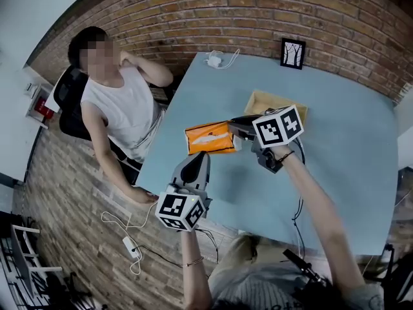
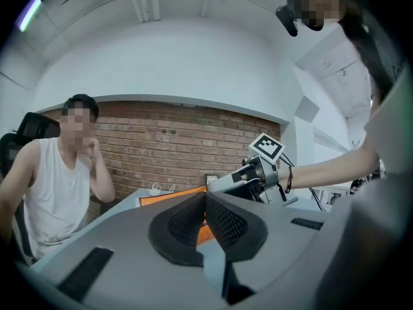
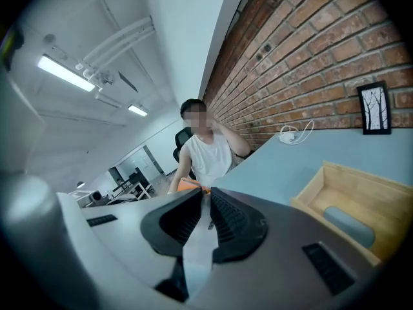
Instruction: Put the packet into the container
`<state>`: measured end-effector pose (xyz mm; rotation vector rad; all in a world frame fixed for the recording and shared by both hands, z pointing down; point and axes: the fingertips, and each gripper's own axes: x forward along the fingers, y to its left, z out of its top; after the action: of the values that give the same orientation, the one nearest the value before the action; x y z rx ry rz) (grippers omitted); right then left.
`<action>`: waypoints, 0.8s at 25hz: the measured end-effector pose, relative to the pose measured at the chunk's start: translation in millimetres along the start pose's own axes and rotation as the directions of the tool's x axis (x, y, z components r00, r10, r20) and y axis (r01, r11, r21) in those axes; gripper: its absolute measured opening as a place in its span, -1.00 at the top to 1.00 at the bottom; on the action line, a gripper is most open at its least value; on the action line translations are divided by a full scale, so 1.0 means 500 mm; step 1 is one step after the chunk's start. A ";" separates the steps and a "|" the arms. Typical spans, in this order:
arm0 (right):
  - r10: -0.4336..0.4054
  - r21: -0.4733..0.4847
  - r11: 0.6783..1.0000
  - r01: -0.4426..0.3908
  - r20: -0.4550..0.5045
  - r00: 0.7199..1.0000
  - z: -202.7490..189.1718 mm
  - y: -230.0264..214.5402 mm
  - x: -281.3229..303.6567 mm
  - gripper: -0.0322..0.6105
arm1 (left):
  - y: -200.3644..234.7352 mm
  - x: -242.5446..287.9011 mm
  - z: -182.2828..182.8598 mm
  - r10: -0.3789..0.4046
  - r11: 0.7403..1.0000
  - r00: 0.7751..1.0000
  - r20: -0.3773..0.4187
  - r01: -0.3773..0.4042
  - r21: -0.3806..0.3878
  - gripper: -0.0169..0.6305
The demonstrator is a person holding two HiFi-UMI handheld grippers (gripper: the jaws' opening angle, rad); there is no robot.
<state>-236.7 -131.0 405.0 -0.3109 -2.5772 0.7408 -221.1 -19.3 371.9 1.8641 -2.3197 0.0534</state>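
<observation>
Jaws of right gripper (image 1: pixel 236 133) tight on packet (image 1: pixel 208 138); left gripper (image 1: pixel 197 159) jaws together, empty

Packet (image 1: pixel 208 137) over mid table (image 1: pixel 348 154), right gripper (image 1: pixel 236 134) at its right end, left gripper (image 1: pixel 201 154) at its near edge. Container (image 1: pixel 261 101) on table just behind right gripper. Picture frame (image 1: pixel 293 53) and charger (image 1: pixel 214 61) at far edge, seated person (image 1: pixel 116 102) left of table.

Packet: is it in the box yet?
Not yet. Done: the packet is picked up. In hand: the right gripper pinches one edge, the left gripper the other. Left: carry it over the wooden container and let go inside.
</observation>
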 end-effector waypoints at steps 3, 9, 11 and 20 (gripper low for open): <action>-0.045 -0.012 0.999 0.045 0.031 0.999 0.024 -0.024 -0.045 0.74 | -0.029 0.026 0.021 -0.047 0.998 0.999 0.011 0.046 0.030 0.92; -0.135 0.028 0.991 0.133 0.100 0.986 0.070 -0.074 -0.126 0.74 | -0.054 0.080 0.067 -0.143 0.988 0.989 0.026 0.141 0.069 0.92; -0.169 0.048 0.985 0.164 0.121 0.978 0.084 -0.095 -0.149 0.74 | -0.056 0.101 0.077 -0.176 0.982 0.984 0.025 0.174 0.079 0.92; -0.390 0.146 0.918 0.368 0.175 0.904 0.120 -0.207 -0.242 0.74 | -0.059 0.208 0.066 -0.395 0.914 0.918 -0.039 0.396 0.090 0.92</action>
<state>-168.2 -283.6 374.0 0.3131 -2.6495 0.7930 -217.4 -130.7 352.7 2.3319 -1.9104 0.1335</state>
